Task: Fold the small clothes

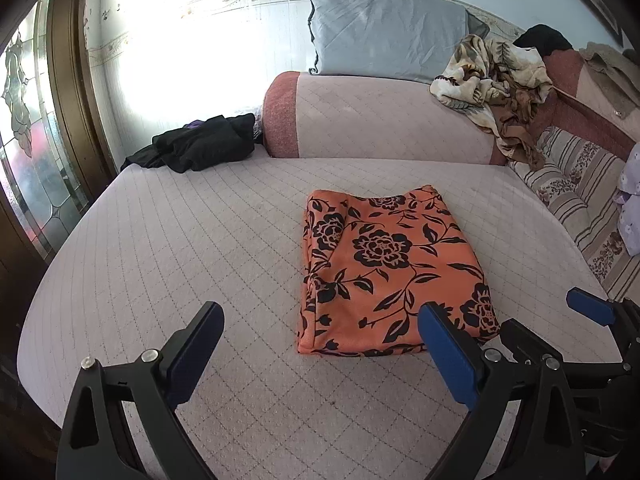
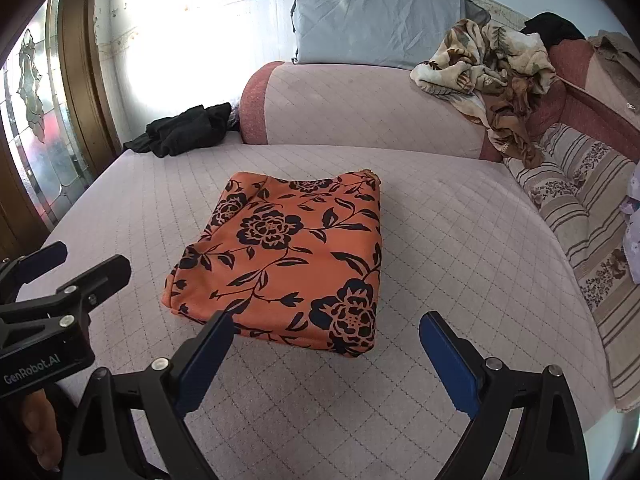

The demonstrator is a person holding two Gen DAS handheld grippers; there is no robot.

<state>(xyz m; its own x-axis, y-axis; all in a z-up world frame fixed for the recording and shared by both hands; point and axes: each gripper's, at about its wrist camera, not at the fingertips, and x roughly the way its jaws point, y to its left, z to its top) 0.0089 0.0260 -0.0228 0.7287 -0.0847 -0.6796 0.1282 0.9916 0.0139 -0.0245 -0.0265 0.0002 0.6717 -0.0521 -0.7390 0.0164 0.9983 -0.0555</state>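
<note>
Although the orange floral garment (image 1: 388, 272) already lies as a neat, squarish stack in the middle of the quilted bed cover (image 1: 160, 240), neither tool is touching it. The left gripper (image 1: 320, 344) hangs just near of its near edge with jaws spread wide and empty; the right gripper (image 2: 326, 354) sits beside it to the right, likewise gaping and holding nothing. My guess is the fold is nearly or fully done, so the step in hand is either one last halving or a tidy-up.

If another fold is wanted, I would pinch the two near corners together, catching every layer, since the left edge shows loose, slightly bunched layers that could slip apart. Lift low, carry the near edge to the far edge, and let go only once the edges line up. The fabric looks thin and slippery, so a slow pull seems wise.

The black clothes (image 1: 200, 144) at the far left and the patterned blanket (image 1: 492, 76) at the far right stay well apart.
</note>
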